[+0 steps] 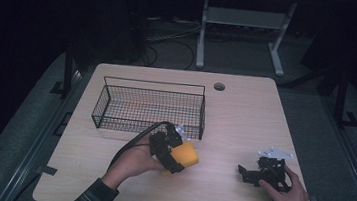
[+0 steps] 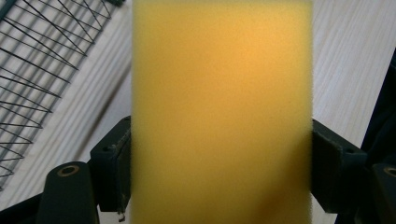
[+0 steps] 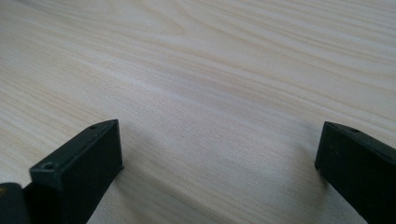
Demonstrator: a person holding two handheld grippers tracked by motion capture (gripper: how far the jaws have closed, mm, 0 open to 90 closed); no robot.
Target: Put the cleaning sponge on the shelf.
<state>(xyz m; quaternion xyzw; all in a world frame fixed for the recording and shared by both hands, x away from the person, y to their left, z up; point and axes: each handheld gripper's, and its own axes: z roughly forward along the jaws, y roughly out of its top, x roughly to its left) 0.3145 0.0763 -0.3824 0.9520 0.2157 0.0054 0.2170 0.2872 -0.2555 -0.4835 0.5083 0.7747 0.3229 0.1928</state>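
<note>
Sponge (image 2: 219, 112) is clamped across its width by the left gripper (image 1: 173, 153), beside the wire basket (image 1: 150, 108).
Grip should be kept firm until the basket's near wall is cleared; right gripper (image 3: 219, 163) is held wide open, empty.

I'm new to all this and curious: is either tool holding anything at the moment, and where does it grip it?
The left tool holds a yellow sponge, its pads pressed on the sponge's two opposite sides. The right tool holds nothing; its jaws stand open over the table.
</note>
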